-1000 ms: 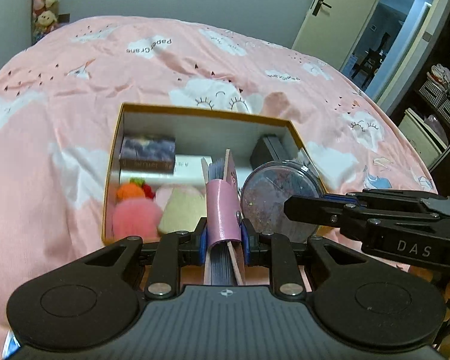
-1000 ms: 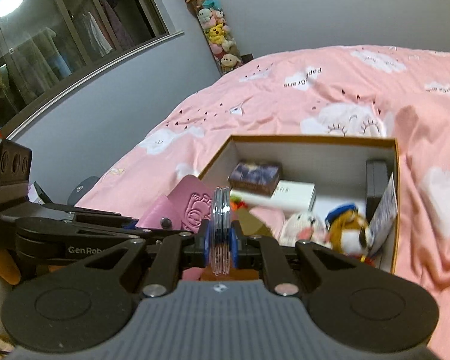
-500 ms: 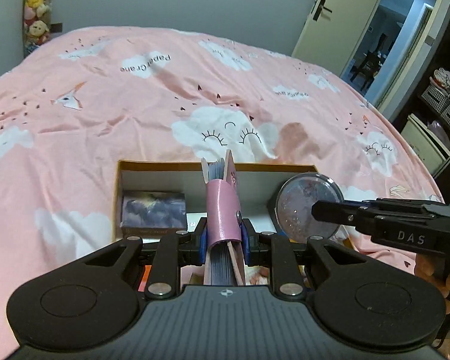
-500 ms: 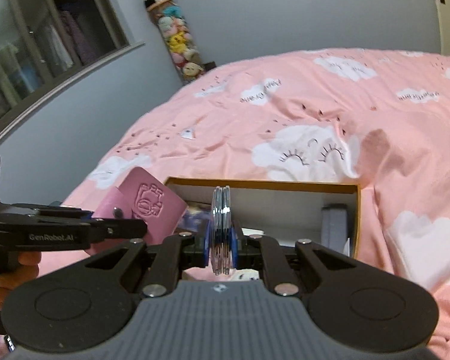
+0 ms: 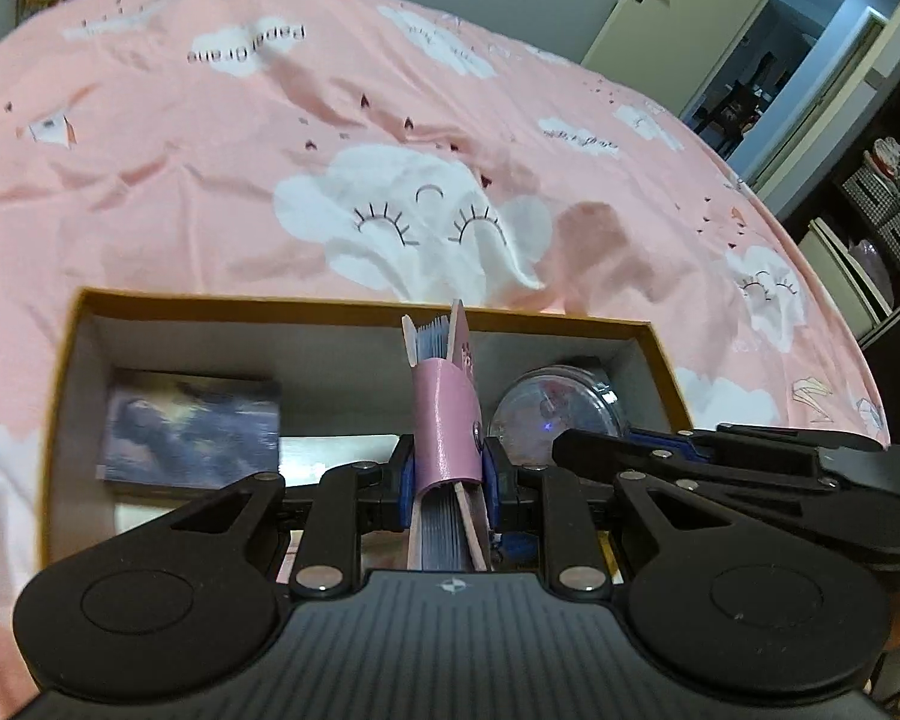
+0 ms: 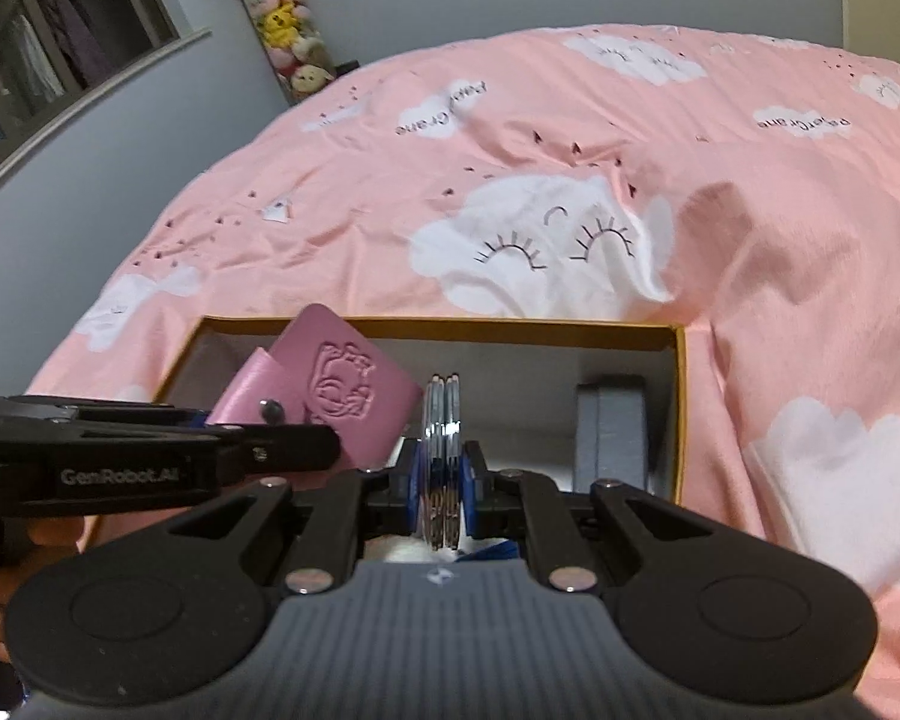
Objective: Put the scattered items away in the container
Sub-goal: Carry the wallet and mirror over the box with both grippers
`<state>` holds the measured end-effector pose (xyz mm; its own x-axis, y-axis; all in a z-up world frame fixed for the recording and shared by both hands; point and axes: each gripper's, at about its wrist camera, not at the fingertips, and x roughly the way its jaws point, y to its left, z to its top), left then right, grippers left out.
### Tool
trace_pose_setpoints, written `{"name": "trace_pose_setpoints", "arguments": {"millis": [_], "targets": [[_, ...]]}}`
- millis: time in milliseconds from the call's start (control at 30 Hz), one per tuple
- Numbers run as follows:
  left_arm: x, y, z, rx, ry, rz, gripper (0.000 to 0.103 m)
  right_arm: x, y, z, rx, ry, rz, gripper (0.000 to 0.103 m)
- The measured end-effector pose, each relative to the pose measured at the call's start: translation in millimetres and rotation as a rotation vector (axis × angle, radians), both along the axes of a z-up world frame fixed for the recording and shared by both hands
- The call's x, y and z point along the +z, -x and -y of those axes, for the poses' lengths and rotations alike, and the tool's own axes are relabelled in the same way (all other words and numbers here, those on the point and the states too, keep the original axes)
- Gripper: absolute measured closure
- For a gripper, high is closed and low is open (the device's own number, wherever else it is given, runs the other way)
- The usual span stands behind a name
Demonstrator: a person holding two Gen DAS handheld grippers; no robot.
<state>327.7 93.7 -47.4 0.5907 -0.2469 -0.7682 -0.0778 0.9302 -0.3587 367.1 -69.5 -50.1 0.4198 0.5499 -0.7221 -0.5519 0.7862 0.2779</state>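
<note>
box rim [image 5: 342, 304], bare bedspread [image 5: 210, 180] beyond

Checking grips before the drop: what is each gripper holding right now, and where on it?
Left gripper clamps the pink card wallet across its strapped middle. Right gripper pinches the clear round case edge-on, at its near rim.

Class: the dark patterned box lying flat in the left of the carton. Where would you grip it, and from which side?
Grip the patterned box across its two long edges, coming from above: it lies flat, and the carton wall blocks a sideways approach.
</note>
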Motion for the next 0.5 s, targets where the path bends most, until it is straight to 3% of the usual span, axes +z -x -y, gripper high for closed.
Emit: {"name": "trace_pose_setpoints", "arguments": {"millis": [300, 500], "targets": [[-32.7, -23.4, 3.6, 0.016, 0.097, -0.044, 0.078, -0.1, -11.9, 3.3, -0.007, 0.037, 0.027, 0.088], [-44.9, -27.1, 13.9, 0.012, 0.098, -0.044, 0.079, -0.6, -12.9, 0.0, 0.006, 0.062, 0.053, 0.089]]}}
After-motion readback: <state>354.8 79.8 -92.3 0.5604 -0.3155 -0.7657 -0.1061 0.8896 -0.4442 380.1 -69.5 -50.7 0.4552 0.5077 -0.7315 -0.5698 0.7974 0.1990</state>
